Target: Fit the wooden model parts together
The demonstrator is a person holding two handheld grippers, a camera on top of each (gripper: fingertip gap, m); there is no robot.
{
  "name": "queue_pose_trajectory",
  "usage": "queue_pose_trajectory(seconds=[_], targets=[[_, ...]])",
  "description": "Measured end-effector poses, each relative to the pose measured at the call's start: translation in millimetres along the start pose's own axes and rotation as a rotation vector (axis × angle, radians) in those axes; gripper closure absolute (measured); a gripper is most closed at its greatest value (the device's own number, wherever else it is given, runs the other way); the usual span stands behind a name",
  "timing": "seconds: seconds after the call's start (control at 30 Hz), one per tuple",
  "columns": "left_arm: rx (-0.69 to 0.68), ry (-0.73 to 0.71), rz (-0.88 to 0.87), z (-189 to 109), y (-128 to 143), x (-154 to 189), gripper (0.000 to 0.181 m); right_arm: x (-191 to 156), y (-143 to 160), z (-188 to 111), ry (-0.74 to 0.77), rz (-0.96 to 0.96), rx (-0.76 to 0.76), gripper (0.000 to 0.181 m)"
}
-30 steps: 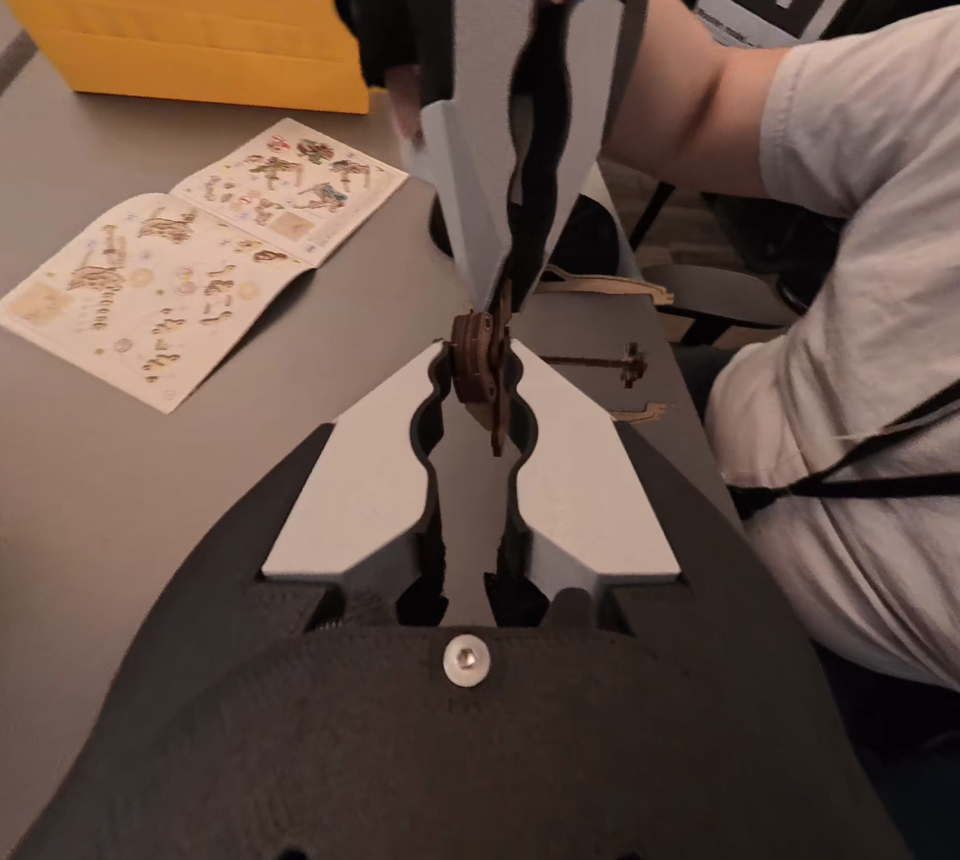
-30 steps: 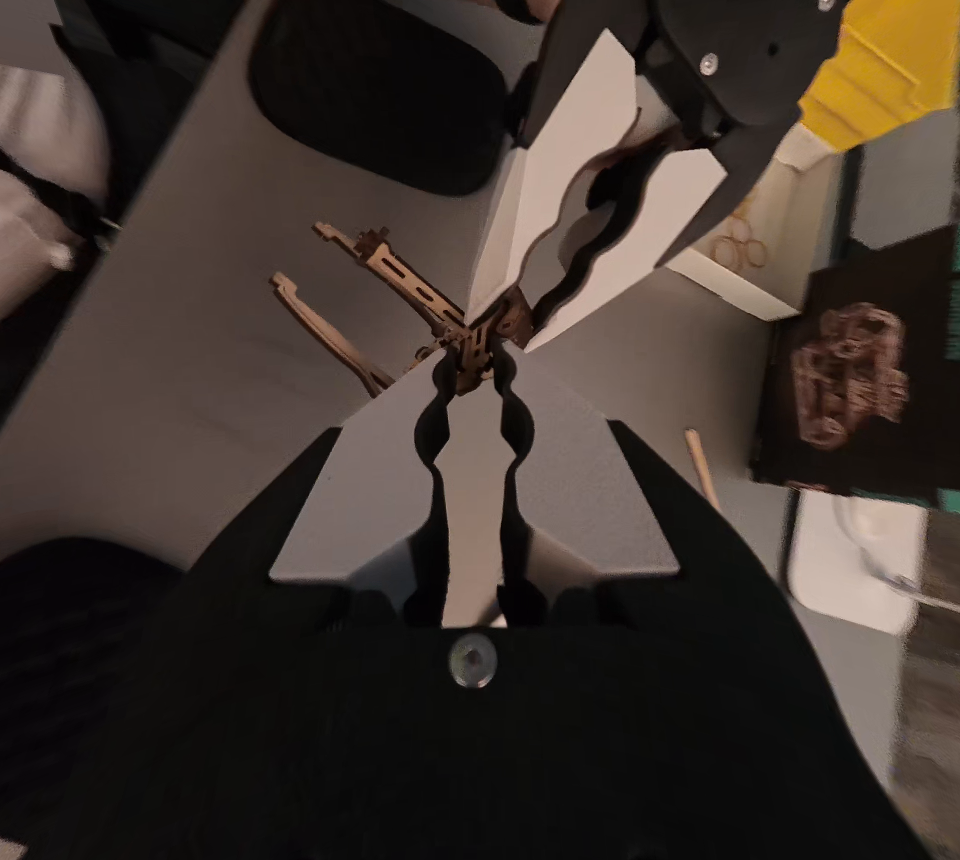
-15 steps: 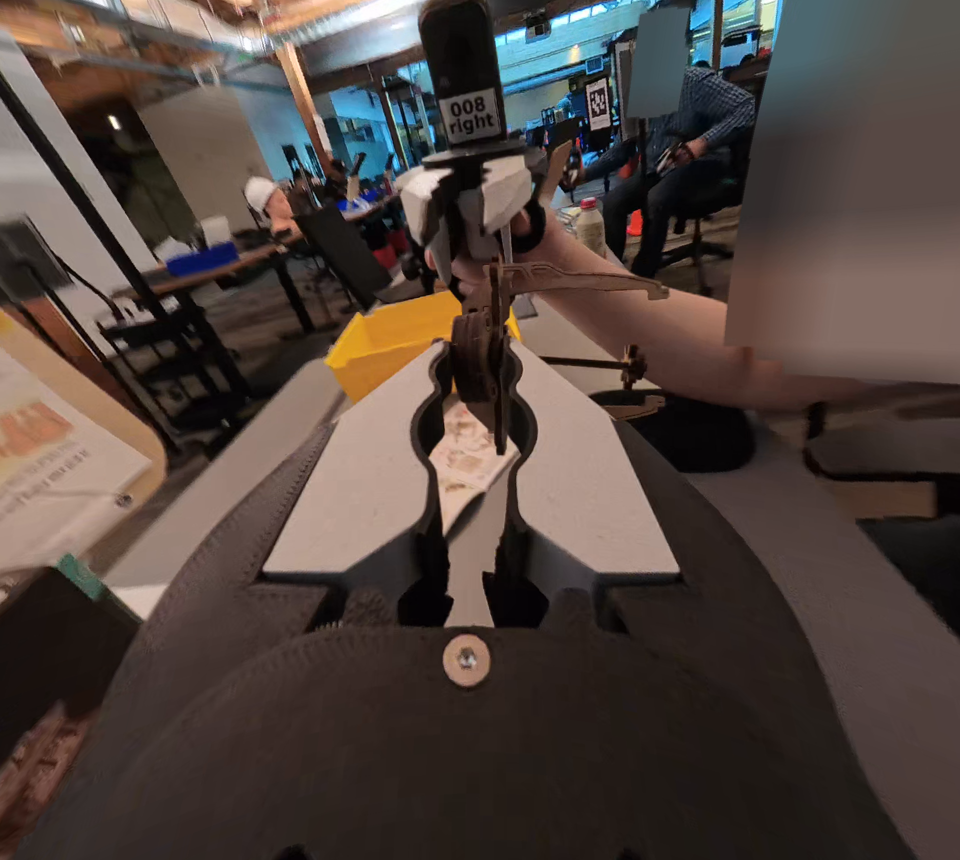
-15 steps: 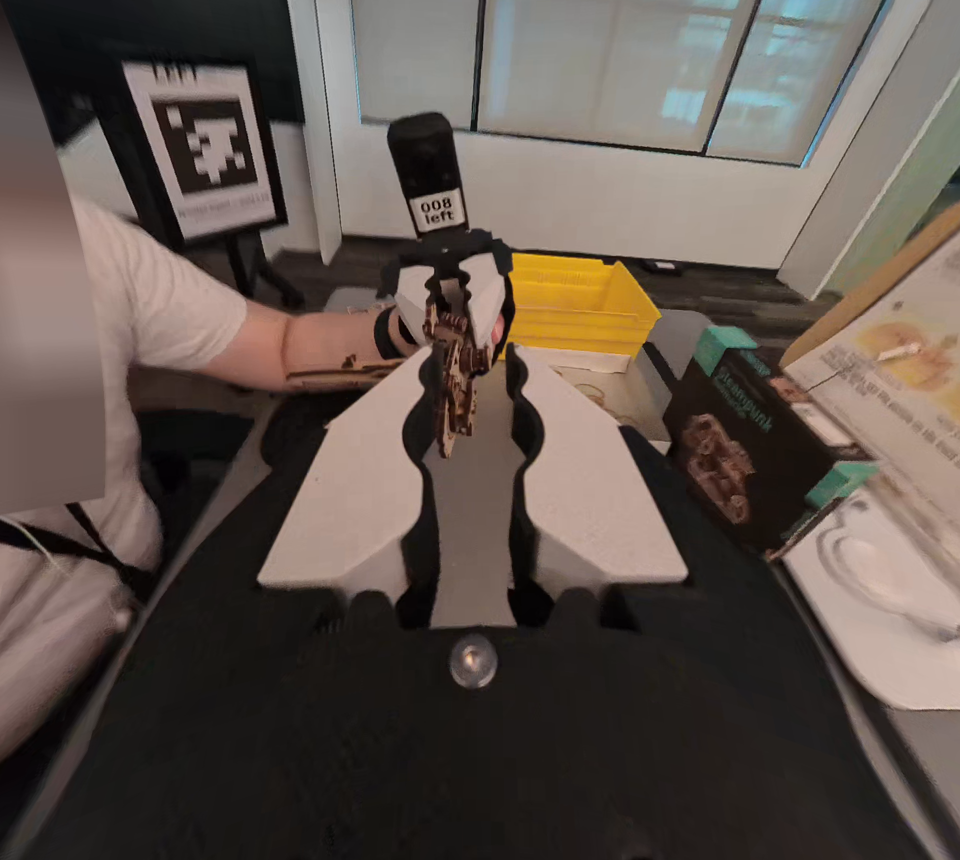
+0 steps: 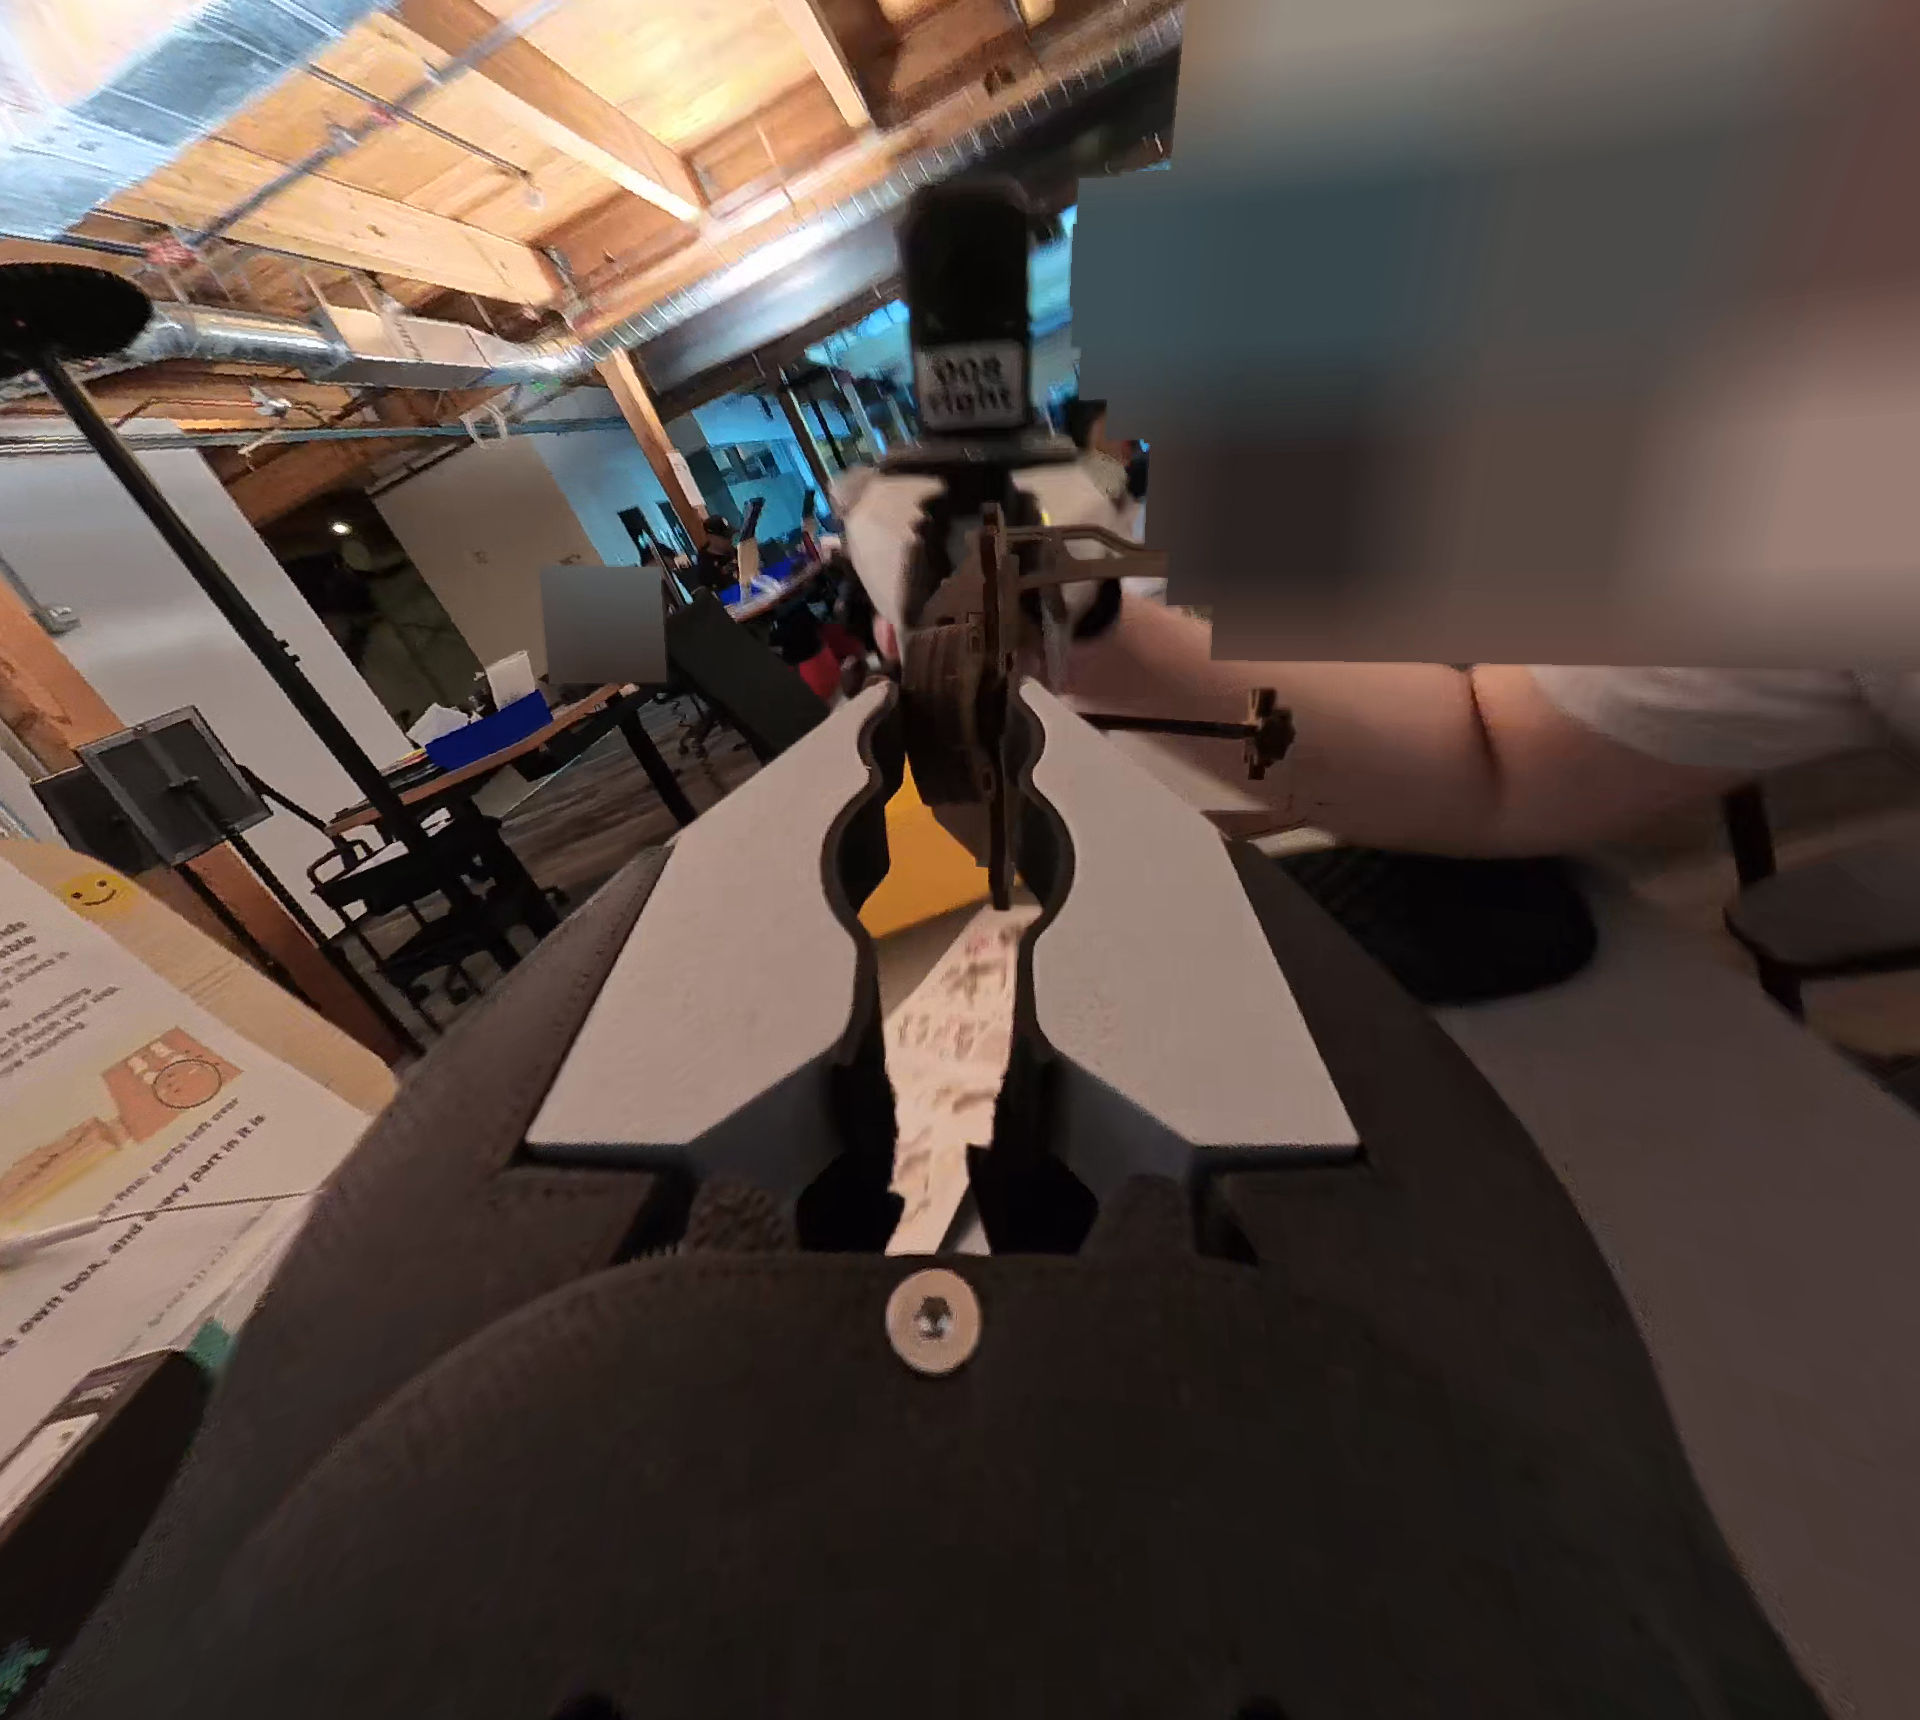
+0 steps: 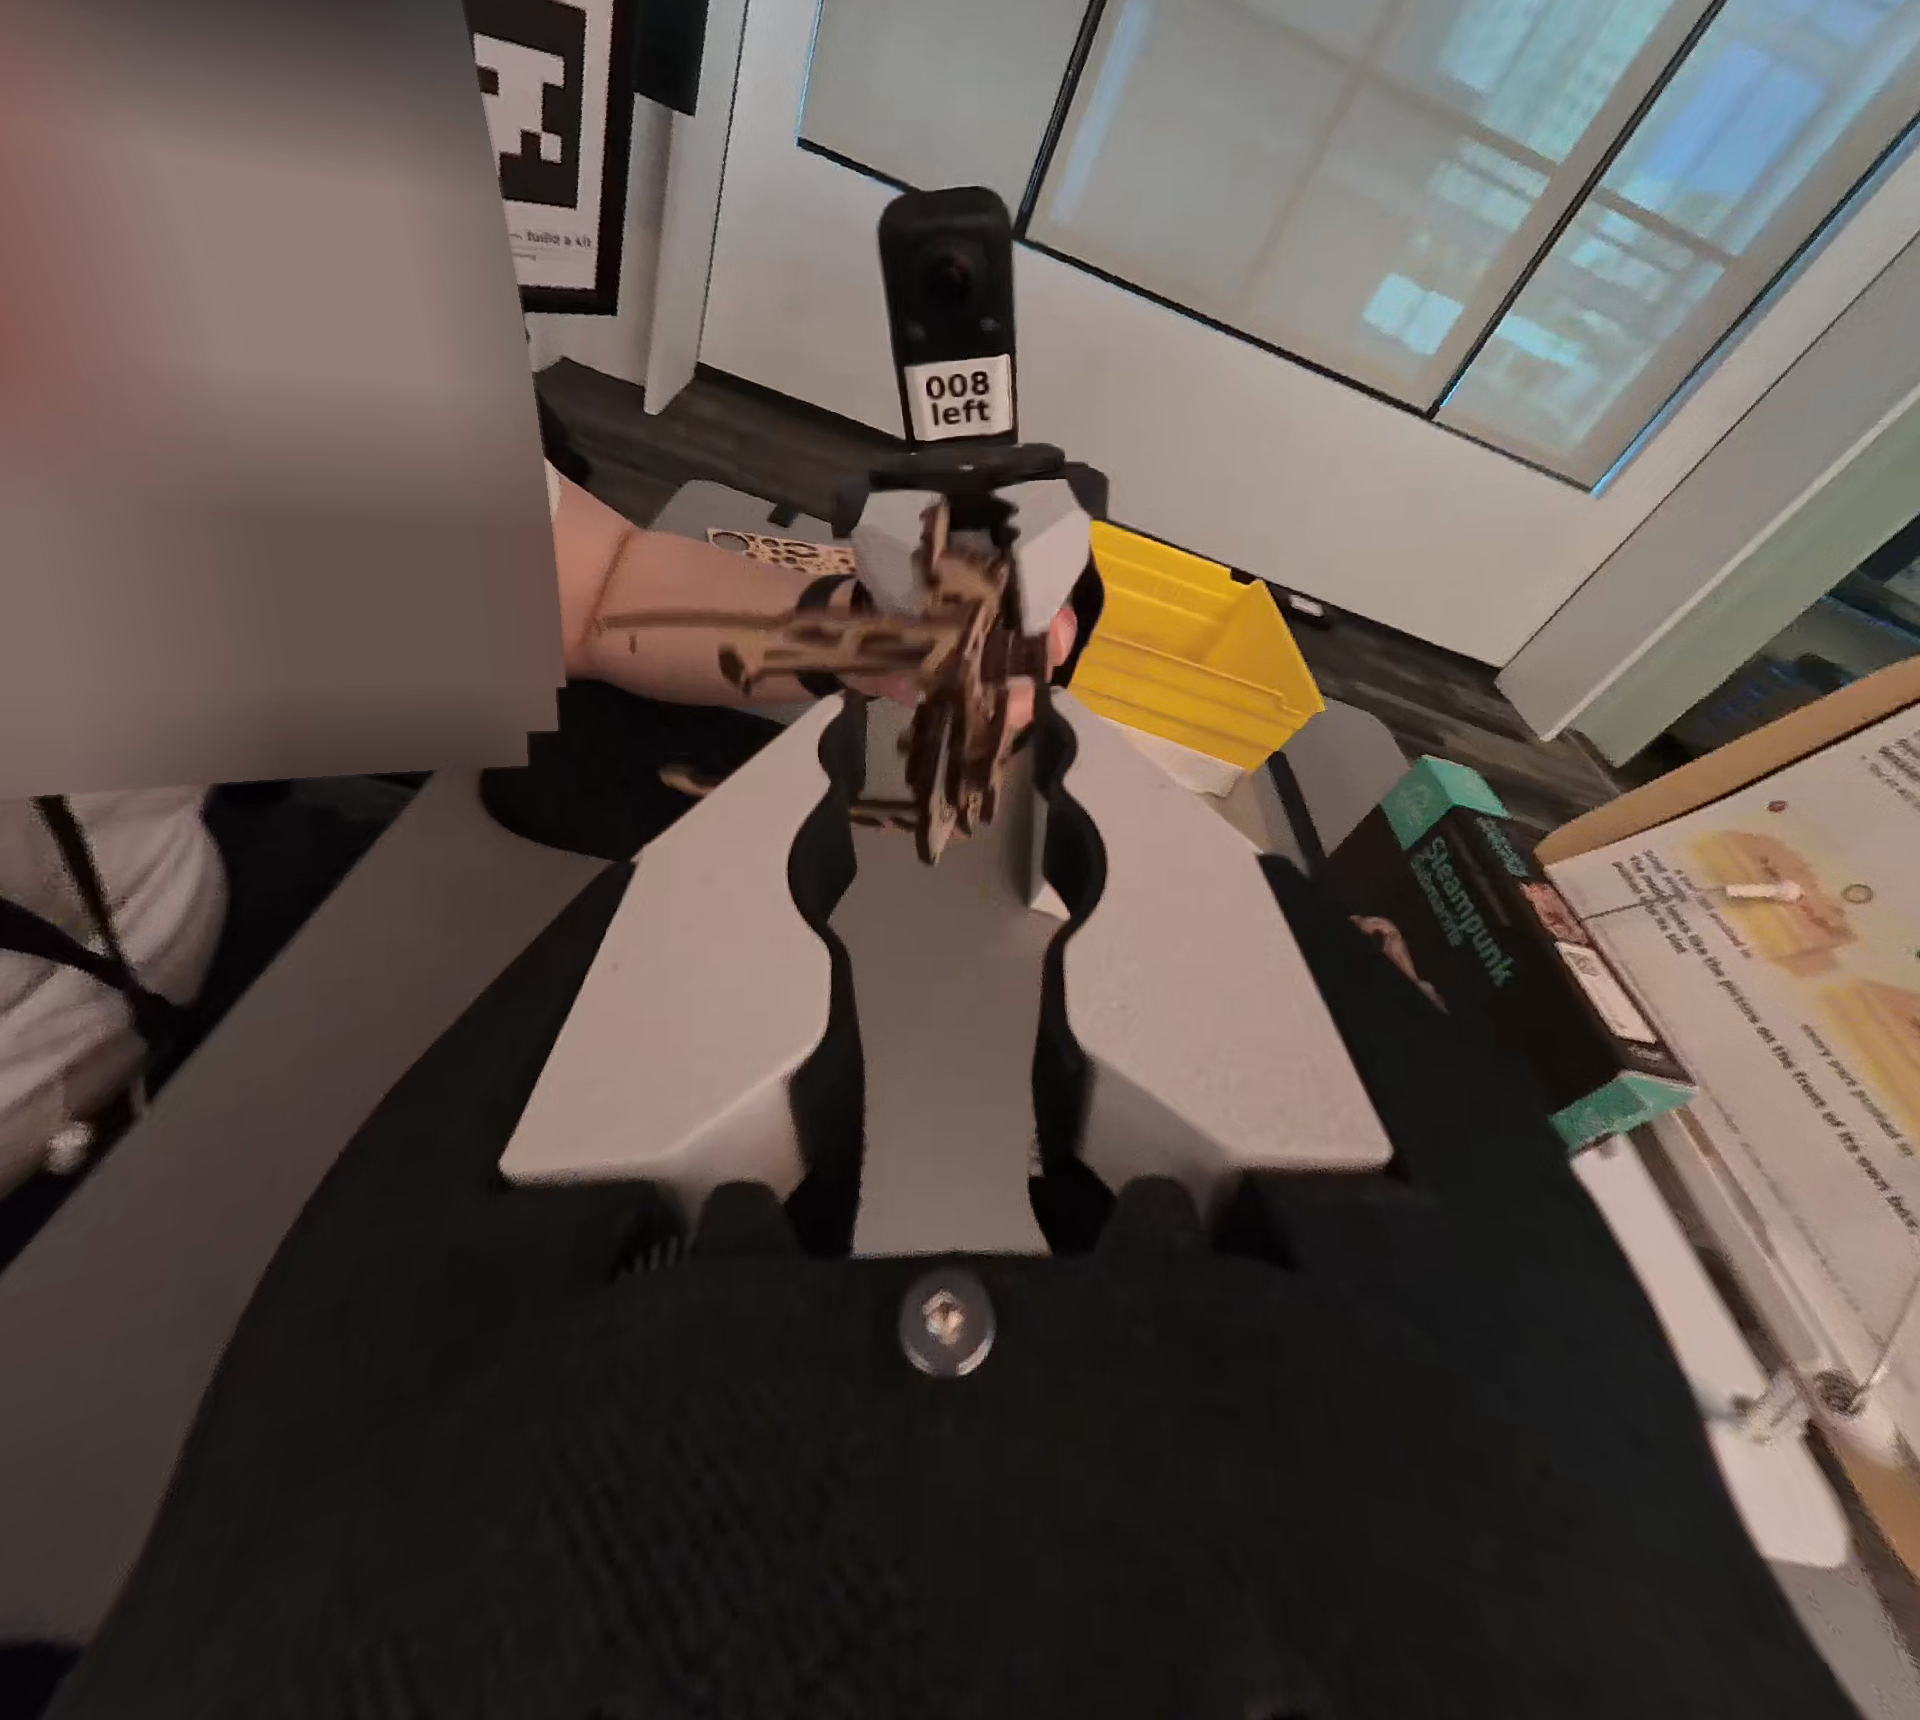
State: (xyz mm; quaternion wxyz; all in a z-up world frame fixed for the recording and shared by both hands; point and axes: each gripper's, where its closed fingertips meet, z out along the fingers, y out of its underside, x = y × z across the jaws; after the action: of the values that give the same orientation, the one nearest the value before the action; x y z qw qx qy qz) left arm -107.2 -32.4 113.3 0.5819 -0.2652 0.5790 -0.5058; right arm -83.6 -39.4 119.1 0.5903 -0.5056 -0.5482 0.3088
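Observation:
A dark brown wooden model (image 5: 951,714) with stacked gear-like discs sits between the fingertips of my left gripper (image 5: 956,709), which is shut on it and holds it up above the table. A thin arm of the model (image 6: 810,636) sticks out to one side. My right gripper (image 6: 940,720) faces the left one tip to tip. Its jaws stand apart around the same model (image 6: 956,704), with gaps on both sides. The left gripper (image 6: 966,558) shows beyond the model in the right wrist view, and the right gripper (image 5: 971,548) shows beyond it in the left wrist view.
On the grey table (image 5: 1662,1151) lie a yellow bin (image 6: 1195,642), an open instruction booklet (image 5: 956,1047), a black box with teal ends (image 6: 1496,943) and a black round pad (image 5: 1455,922). A printed board (image 6: 1766,943) leans at the side. The person's forearm (image 5: 1455,756) reaches across. Left and right tips are no more than a few centimetres apart.
Both grippers have lifted and tilted up from the table with the model, so the views now face the room. The right gripper's jaws have widened around the model. The left grip is unchanged.

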Motion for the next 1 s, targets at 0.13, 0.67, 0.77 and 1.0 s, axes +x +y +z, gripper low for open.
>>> queue_pose_trajectory(seconds=[0.13, 0.67, 0.77, 1.0], targets=[[-0.140, 0.005, 0.143, 0.4, 16.3, 4.6, 0.165, 3.2, -7.0, -8.2, 0.015, 0.114, -0.018, 0.153], [-0.363, -0.064, 0.536, 4.7, 30.6, 12.0, 0.166, -1.2, 38.4, 18.6, 0.233, -0.236, -0.543, 0.180], [-0.392, -0.081, 0.563, 3.4, 32.4, 9.9, 0.166, 1.3, 40.6, 19.4, 0.237, -0.268, -0.547, 0.180], [-0.454, -0.103, 0.517, 2.6, 21.8, 14.8, 0.158, 7.9, 40.7, 23.2, 0.309, -0.355, -0.584, 0.180]])
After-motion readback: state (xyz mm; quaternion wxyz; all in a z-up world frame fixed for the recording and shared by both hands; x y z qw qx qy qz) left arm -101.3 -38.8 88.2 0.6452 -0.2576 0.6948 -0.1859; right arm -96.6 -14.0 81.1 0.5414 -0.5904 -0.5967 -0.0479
